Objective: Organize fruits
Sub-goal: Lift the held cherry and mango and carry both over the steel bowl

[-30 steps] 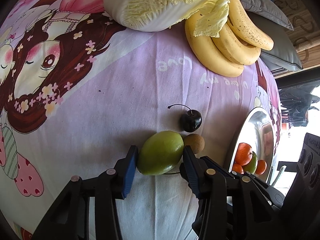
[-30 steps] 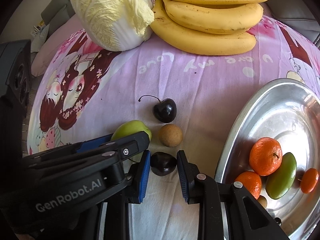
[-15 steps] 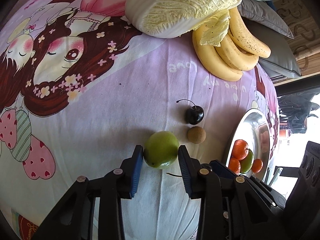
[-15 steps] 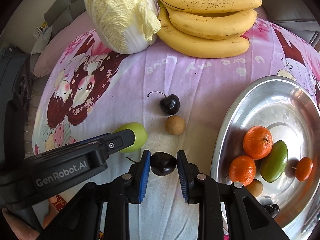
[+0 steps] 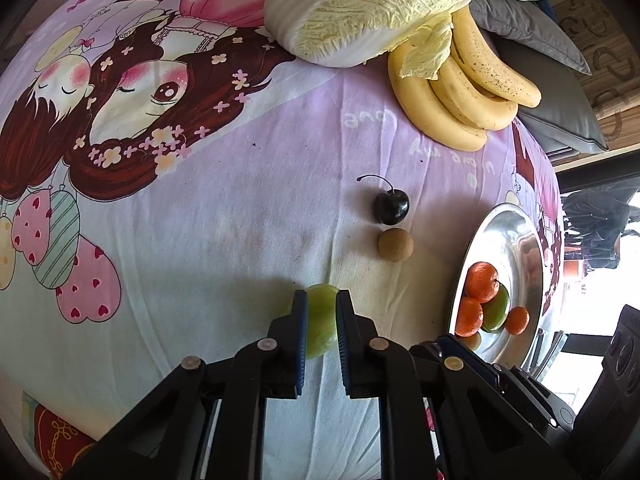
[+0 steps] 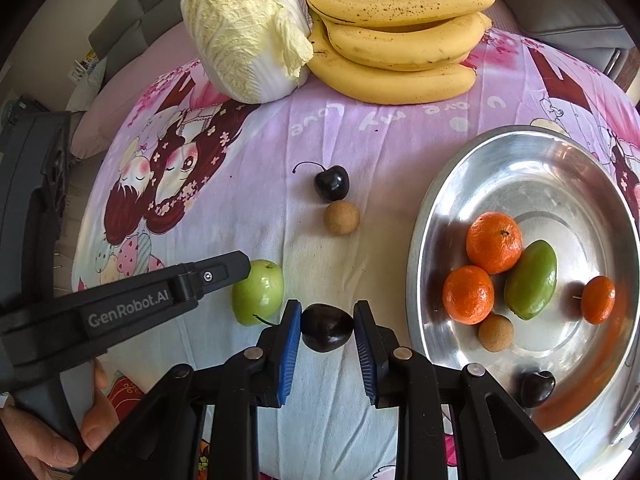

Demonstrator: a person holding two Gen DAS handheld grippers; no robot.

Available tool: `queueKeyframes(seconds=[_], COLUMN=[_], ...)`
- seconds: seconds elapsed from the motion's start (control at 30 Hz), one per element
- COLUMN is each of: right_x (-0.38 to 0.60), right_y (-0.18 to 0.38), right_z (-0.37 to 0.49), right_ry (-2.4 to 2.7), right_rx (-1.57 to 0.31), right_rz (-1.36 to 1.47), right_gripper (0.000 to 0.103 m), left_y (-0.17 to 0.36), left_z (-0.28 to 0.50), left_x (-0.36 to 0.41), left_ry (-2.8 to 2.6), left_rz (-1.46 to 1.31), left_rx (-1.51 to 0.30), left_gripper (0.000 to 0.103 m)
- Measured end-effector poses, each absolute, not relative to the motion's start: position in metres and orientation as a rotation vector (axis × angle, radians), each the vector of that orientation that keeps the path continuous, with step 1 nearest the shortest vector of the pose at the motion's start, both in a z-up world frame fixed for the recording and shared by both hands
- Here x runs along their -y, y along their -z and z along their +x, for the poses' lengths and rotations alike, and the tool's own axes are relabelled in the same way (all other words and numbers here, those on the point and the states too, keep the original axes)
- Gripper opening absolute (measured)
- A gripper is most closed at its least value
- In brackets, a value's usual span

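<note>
A pink cartoon-print cloth is seen covering the whole surface. The left gripper is seen with its jaws having just been closing; a green fruit now sits between the blue pads, which are pressed onto its sides. In the right wrist view the same green fruit is seen at the tip of the left gripper, at the near left of the cloth; whether it is lifted clear of the cloth cannot be told. A hand is seen at the lower left on that gripper's handle. The right gripper is clamped on a dark cherry, pads against both sides. Further away, near the middle of the cloth, a second dark cherry with a stem is seen touching a small round tan fruit just nearer. To the right, a silver metal plate is seen holding two large oranges, a small orange, an oblong green fruit, a tan round fruit and a dark cherry. At the far edge a napa cabbage is seen touching a bunch of bananas on its right. Grey cushions are seen beyond the bananas.
</note>
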State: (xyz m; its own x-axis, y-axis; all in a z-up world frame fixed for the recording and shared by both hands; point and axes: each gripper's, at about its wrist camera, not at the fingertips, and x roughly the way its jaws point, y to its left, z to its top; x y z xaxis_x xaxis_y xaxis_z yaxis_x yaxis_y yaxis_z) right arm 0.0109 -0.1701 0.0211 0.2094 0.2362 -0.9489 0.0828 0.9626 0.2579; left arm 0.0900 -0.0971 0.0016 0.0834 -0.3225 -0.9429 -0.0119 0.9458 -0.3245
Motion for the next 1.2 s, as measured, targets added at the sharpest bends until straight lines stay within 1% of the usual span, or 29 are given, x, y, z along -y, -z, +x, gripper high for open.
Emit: queueKeyframes(seconds=[0.03,0.07,0.1,0.17,0.33,0.37,0.63,0.9,1.2], right_x=[0.171,0.172,0.172,0.173,0.173,0.173,0.178,0.181,0.183], right_y=[-0.02,-0.019,-0.018,-0.014,-0.007,-0.005,0.005,0.007,-0.017], right_z=[0.01,0.009,0.009,0.009,0.01,0.01,0.011,0.01,0.004], right_ry=[-0.109,-0.108,-0.108,-0.107,-0.111,-0.112,-0.105,-0.105,-0.127], right_rx=[-1.363,-1.364,-1.367,-1.373,-1.382,-1.384,-1.399,-1.399,-1.356], right_rz=[0.275,0.274,0.275,0.278,0.289,0.291,0.301,0.317,0.321], right_gripper=[0.029,0.029,0.029,0.029,0.029,0.029,0.029,0.029,0.029], left_y=[0.0,0.002,0.003,0.006,0.012,0.013,0.035,0.03,0.005], left_z=[0.089,0.089,0.088,0.088,0.091,0.091,0.091,0.09,0.08], left_x=[0.096,0.096,0.096,0.098,0.11,0.113,0.124,0.114,0.104], left_ry=[0.231,0.231,0.23,0.232,0.267,0.271,0.278,0.272,0.241], left_rz=[-0.276,-0.279,-0.277,-0.265,-0.259,-0.255,-0.292,-0.301,-0.301], left_rx=[-1.479,-1.479,-1.48,-1.488,-1.497,-1.498,-1.552,-1.548,-1.519], left_gripper=[0.014,0.019,0.029,0.038,0.04,0.042,0.041,0.04,0.04])
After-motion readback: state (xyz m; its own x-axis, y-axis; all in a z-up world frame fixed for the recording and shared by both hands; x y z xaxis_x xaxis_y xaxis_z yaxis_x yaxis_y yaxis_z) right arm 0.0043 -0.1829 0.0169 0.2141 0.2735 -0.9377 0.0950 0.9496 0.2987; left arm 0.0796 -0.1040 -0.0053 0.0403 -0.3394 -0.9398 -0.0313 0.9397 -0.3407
